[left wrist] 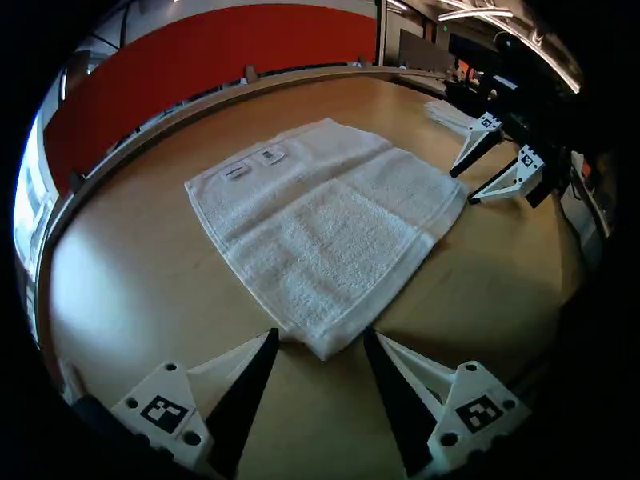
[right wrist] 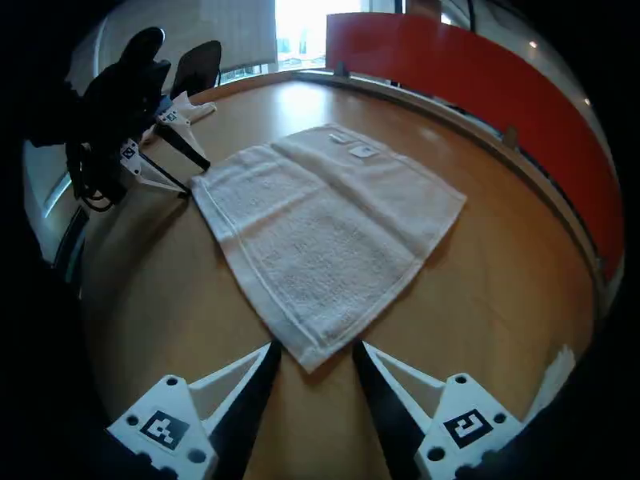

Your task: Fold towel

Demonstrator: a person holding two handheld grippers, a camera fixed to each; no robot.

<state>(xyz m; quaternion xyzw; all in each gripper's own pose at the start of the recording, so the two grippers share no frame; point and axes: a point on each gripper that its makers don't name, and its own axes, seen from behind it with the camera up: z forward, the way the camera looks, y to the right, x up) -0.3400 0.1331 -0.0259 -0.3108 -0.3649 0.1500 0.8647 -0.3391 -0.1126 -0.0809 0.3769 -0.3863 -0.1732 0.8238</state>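
Observation:
A white towel lies flat on the wooden table, folded over so a smaller layer rests on a larger one, with two small tags on its far part. In the left gripper view, my left gripper is open, its fingers on either side of the towel's near corner. Across the towel my right gripper is open at the opposite corner. The right gripper view shows my right gripper open astride its near corner, and the left gripper open at the far left corner.
A raised rim runs around the curved table, with a red panel behind it. Another folded white cloth lies farther along the table. Black chairs stand by a bright window.

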